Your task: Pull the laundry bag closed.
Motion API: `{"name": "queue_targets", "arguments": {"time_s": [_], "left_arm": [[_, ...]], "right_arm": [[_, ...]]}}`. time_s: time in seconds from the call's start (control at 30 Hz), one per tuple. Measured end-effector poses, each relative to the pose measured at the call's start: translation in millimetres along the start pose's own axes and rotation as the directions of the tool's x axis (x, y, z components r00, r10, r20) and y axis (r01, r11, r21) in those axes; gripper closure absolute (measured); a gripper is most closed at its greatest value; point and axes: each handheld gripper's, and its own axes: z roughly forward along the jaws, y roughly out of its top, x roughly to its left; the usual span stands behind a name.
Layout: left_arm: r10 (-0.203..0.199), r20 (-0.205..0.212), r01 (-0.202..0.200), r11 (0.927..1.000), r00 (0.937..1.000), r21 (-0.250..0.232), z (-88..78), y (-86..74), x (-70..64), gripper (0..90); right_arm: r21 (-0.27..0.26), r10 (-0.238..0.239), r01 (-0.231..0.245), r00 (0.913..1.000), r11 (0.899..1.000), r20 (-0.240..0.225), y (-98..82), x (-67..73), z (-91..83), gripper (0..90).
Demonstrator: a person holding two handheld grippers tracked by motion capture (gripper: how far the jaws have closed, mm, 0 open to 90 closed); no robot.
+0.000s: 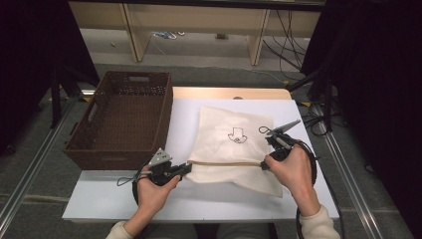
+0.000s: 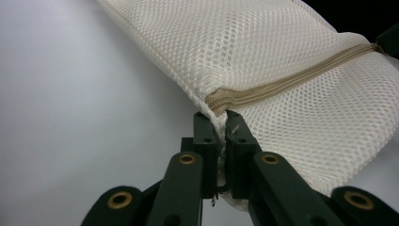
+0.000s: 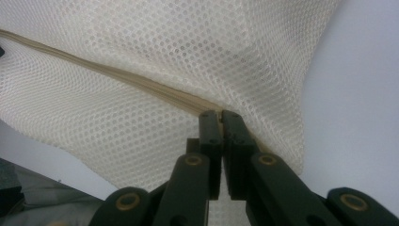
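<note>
A cream mesh laundry bag (image 1: 233,142) with a beige zipper line and a small black printed logo lies on the white table (image 1: 109,194). My left gripper (image 1: 188,168) is shut on the bag's left end, right at the zipper's end (image 2: 221,101). My right gripper (image 1: 263,164) is shut on the bag's right end along the same zipper (image 3: 141,84). In the left gripper view the mesh bag (image 2: 282,61) stretches away to the upper right. In the right gripper view the mesh bag (image 3: 141,47) spreads above the closed jaws. The zipper runs taut between both grippers.
A dark brown wicker basket (image 1: 149,144) stands at the table's left, overhanging its edge. A wooden strip (image 1: 224,93) borders the table's far side. Metal floor rails (image 1: 30,169) run on both sides, and cables (image 1: 318,119) lie at the right.
</note>
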Motion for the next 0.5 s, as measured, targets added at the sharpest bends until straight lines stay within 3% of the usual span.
{"name": "queue_targets", "arguments": {"time_s": [0.17, 0.27, 0.3, 0.5], "left_arm": [[0.0, -0.001, 0.0, 1.0, 1.0, 0.003, 0.0, 0.0, 0.0, 85.1], [0.0, -0.002, 0.0, 1.0, 1.0, 0.005, -0.4, 0.0, 0.5, 85.0], [0.002, -0.003, -0.002, 1.0, 1.0, 0.005, -0.2, 0.1, 0.3, 85.1], [0.001, -0.003, -0.001, 1.0, 1.0, 0.005, -0.2, -0.1, 0.3, 85.1]], "right_arm": [[0.004, 0.005, -0.005, 1.0, 1.0, -0.002, -0.2, -0.3, 0.0, 88.4], [-0.007, 0.019, -0.018, 0.9991, 1.0, 0.038, -0.4, -2.0, 1.2, 88.4], [-0.029, -0.025, 0.026, 0.999, 0.999, 0.037, -0.5, -7.1, 1.8, 88.4], [-0.021, -0.012, 0.013, 0.9992, 1.0, 0.038, -1.4, -7.5, 2.0, 88.4]]}}
